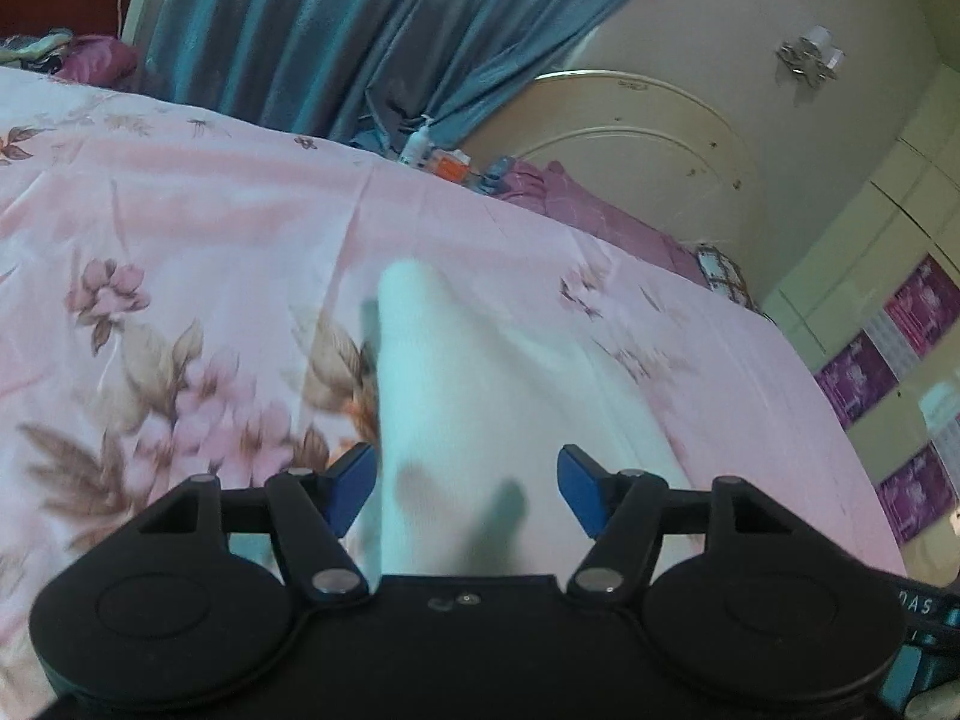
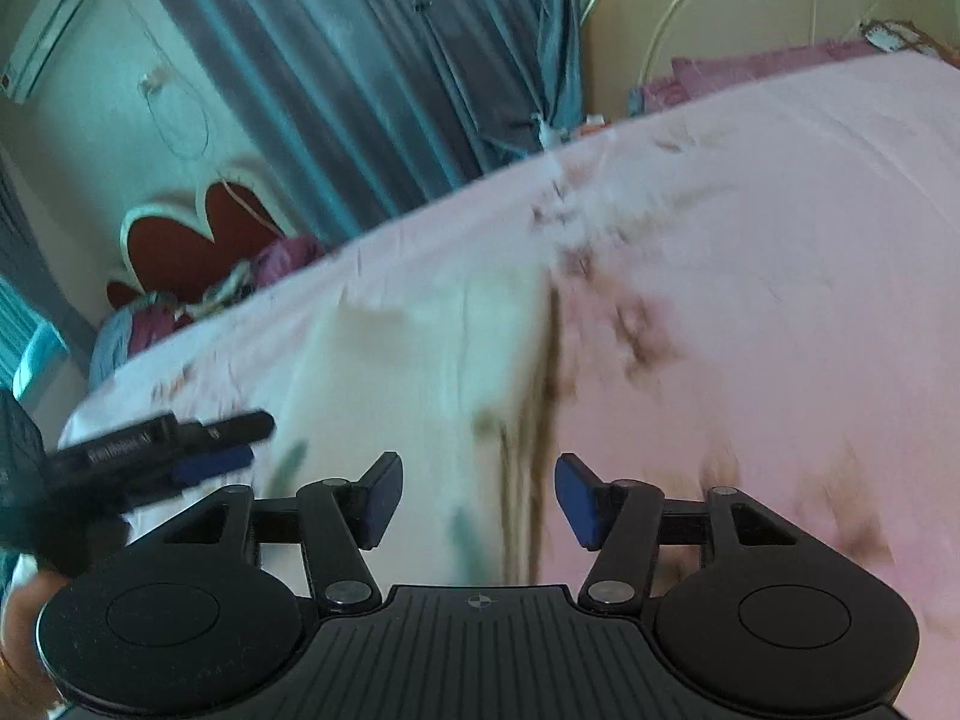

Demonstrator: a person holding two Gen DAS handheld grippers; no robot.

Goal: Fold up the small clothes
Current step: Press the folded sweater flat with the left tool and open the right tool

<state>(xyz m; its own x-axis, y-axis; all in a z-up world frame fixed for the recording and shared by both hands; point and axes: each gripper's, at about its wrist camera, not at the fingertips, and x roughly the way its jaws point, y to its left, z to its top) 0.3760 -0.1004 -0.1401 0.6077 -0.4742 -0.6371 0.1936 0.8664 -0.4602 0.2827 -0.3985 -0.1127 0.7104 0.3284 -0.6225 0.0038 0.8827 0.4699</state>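
A small white garment (image 1: pixel 480 396) lies on the pink floral bedspread (image 1: pixel 180 228), blurred by motion. My left gripper (image 1: pixel 467 489) is open just above its near end, blue pads either side of the cloth. In the right wrist view the same pale garment (image 2: pixel 432 372) lies on the bedspread (image 2: pixel 780 276), its right edge running down between my right gripper's (image 2: pixel 477 498) open blue pads. The left gripper (image 2: pixel 180 450) shows there at the left, over the garment's left side.
Teal curtains (image 1: pixel 312 18) hang behind the bed. A cream headboard (image 1: pixel 660 144), purple pillows (image 1: pixel 600 216) and small bottles and boxes (image 1: pixel 432 150) sit at the bed's far side. Cabinets with purple stickers (image 1: pixel 900 324) stand at the right.
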